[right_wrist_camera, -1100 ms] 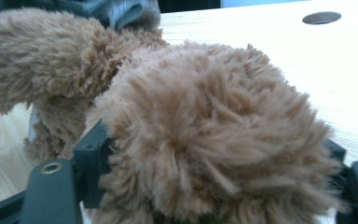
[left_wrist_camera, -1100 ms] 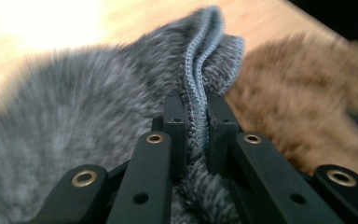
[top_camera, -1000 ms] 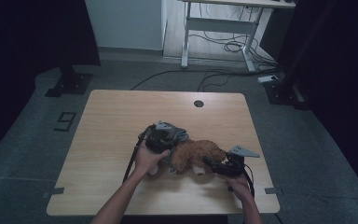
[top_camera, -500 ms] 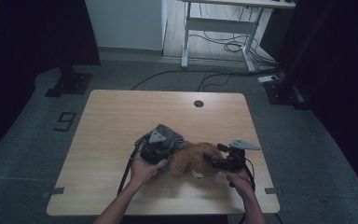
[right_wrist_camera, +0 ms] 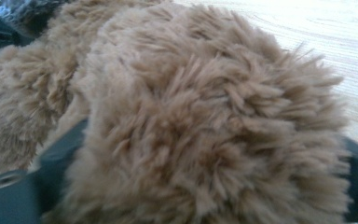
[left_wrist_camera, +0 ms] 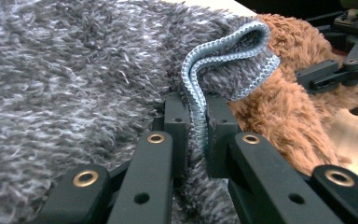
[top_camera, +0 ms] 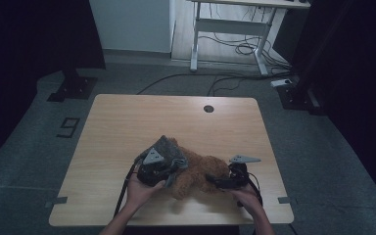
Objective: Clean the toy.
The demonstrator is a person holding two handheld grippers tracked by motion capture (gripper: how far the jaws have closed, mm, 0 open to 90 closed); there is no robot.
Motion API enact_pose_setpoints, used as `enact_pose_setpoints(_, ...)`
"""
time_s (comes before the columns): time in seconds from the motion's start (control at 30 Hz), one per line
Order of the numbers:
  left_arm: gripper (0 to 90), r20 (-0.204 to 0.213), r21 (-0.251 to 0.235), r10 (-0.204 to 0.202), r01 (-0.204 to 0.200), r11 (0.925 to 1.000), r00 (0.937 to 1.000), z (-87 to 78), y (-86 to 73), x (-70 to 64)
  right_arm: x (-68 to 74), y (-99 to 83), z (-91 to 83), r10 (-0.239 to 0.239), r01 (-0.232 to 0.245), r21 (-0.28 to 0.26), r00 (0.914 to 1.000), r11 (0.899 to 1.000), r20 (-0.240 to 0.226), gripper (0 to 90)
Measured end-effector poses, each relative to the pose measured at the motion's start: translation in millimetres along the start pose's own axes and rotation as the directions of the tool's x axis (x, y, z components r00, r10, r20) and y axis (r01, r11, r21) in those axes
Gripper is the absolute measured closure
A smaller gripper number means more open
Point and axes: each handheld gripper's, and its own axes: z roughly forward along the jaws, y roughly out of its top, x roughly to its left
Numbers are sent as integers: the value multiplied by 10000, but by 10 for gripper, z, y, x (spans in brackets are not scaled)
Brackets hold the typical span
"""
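Grey fleece (left_wrist_camera: 74,70) over brown plush (top_camera: 200,171)

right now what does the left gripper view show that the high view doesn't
Left gripper view alone: the left tongs shut on the pale blue stitched hem of the grey fuzzy cloth. High view alone: the whole wooden table, the person's hands, the floor cables and a white desk beyond. Both: the brown plush toy beside the cloth, with the right tongs at it.
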Motion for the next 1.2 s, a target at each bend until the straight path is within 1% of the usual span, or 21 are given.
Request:
enact_pose_setpoints(0.03, 812, -41, -68, -26, 25, 10000, 10000, 9, 2, 10, 5, 9, 10, -21, 21, -22, 10000, 10000, 32, 167)
enact_pose_setpoints(0.07, 812, -68, -120, -26, 25, 9999, 10000, 19, 5, 17, 4, 15, 17, -40, 40, -56, 10000, 10000, 62, 221)
enact_pose_setpoints(0.13, 812, -131, -215, 3, -5, 9998, 9999, 52, 26, 40, -7, 25, 24, -108, 111, -244, 9999, 9996, 131, 310)
enact_pose_setpoints(0.2, 812, -209, -221, 49, -53, 9997, 9998, 90, 73, 69, -27, 47, 41, -99, 115, -497, 9994, 9987, 321, 371)
enact_pose_setpoints(0.27, 811, -245, -68, 101, -103, 9999, 9996, 142, 167, 120, -59, 80, 63, -79, 109, -651, 9989, 9978, 462, 415)
enact_pose_setpoints(0.3, 808, -250, 54, 97, -95, 9999, 9996, 163, 226, 149, -82, 99, 79, -44, 83, -750, 9986, 9972, 522, 424)
enact_pose_setpoints(0.33, 806, -265, 148, 78, -75, 9999, 9996, 179, 274, 172, -113, 117, 96, 105, -59, -842, 9985, 9964, 537, 432)
enact_pose_setpoints(0.37, 806, -337, 263, 97, -89, 9996, 9994, 214, 350, 201, -139, 129, 115, 186, -132, -952, 9983, 9954, 559, 439)
enact_pose_setpoints(0.4, 805, -461, 368, 176, -159, 9992, 9988, 251, 406, 219, -178, 151, 146, 309, -231, -1125, 9972, 9934, 678, 447)
enact_pose_setpoints(0.5, 805, -901, 441, 326, -287, 9986, 9954, 373, 544, 283, -252, 223, 216, 426, -285, -1461, 9946, 9889, 945, 471)
enact_pose_setpoints(0.53, 805, -1001, 413, 300, -260, 9988, 9945, 414, 581, 312, -278, 262, 245, 470, -289, -1588, 9927, 9869, 1115, 480)
enact_pose_setpoints(0.57, 806, -1084, 388, 269, -228, 9990, 9937, 451, 614, 346, -305, 295, 268, 499, -305, -1610, 9918, 9865, 1180, 486)
enact_pose_setpoints(0.67, 802, -1133, 550, 320, -259, 9982, 9930, 518, 736, 410, -381, 383, 311, 620, -379, -1692, 9883, 9849, 1394, 492)
enact_pose_setpoints(0.73, 799, -1150, 598, 332, -265, 9979, 9928, 555, 784, 416, -431, 429, 326, 682, -404, -1766, 9856, 9835, 1545, 491)
enact_pose_setpoints(0.77, 798, -1179, 621, 336, -264, 9977, 9925, 568, 792, 416, -450, 445, 332, 618, -302, -1832, 9836, 9826, 1695, 491)
enact_pose_setpoints(0.83, 798, -1190, 585, 254, -185, 9981, 9926, 576, 789, 415, -472, 447, 336, 566, -230, -1921, 9836, 9811, 1712, 487)
enact_pose_setpoints(0.9, 799, -1118, 532, 235, -176, 9984, 9934, 553, 762, 409, -461, 420, 330, 379, -14, -2046, 9839, 9788, 1746, 482)
enact_pose_setpoints(0.97, 800, -970, 425, 178, -137, 9990, 9951, 500, 696, 387, -442, 381, 314, 137, 244, -2148, 9846, 9764, 1741, 473)
enact_pose_setpoints(1.07, 803, -893, 284, 224, -199, 9994, 9958, 420, 564, 324, -402, 299, 254, -126, 442, -2244, 9900, 9735, 1402, 446)
enact_pose_setpoints(1.13, 805, -864, 163, 298, -284, 9995, 9958, 374, 461, 280, -380, 250, 206, -39, 290, -2209, 9936, 9749, 1132, 398)
enact_pose_setpoints(1.2, 807, -827, 9, 245, -245, 9997, 9963, 331, 373, 255, -352, 218, 173, 151, 52, -2107, 9954, 9775, 947, 342)
